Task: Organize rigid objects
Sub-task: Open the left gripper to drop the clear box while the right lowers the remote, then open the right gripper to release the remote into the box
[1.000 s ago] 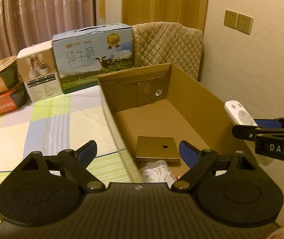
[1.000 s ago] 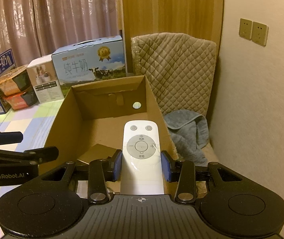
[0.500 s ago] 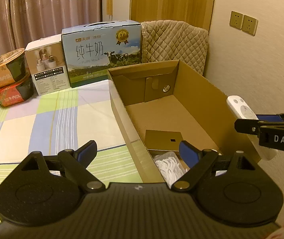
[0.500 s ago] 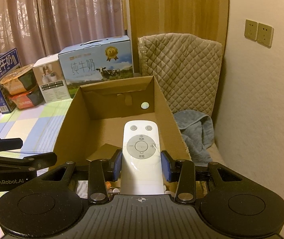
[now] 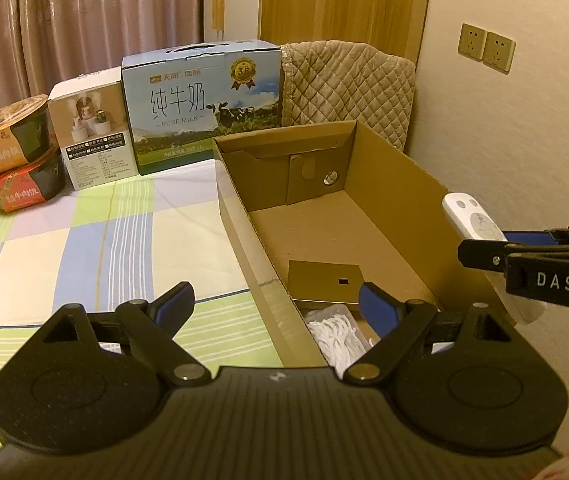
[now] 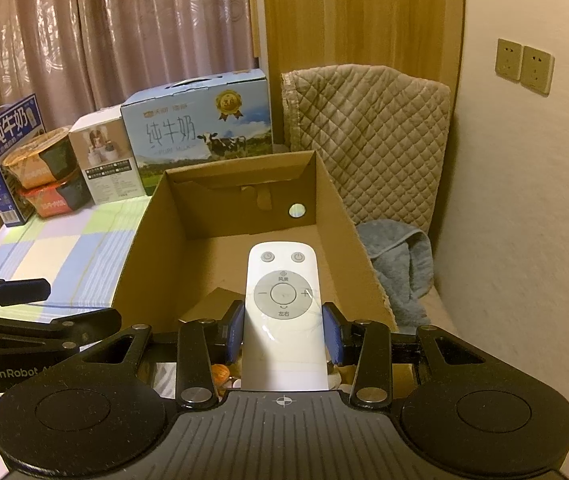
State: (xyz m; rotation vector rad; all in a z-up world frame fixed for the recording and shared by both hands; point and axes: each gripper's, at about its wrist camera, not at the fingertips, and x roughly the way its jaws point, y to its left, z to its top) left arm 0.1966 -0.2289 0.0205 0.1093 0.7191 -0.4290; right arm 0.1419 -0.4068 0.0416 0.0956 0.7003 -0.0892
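my right tool [image 6: 283, 334] grips the white remote [image 6: 282, 300], poised over the cardboard box [image 6: 336, 208]. left tool [image 5: 272, 304] gapes wide, empty, straddling the box's near wall. a flat card and a white packet are already inside; the remote goes next, i reckon.

Glossy white plastic remote [image 6: 282, 312], matt brown cardboard box [image 6: 220, 200], quilted cloth cover [image 6: 368, 128].
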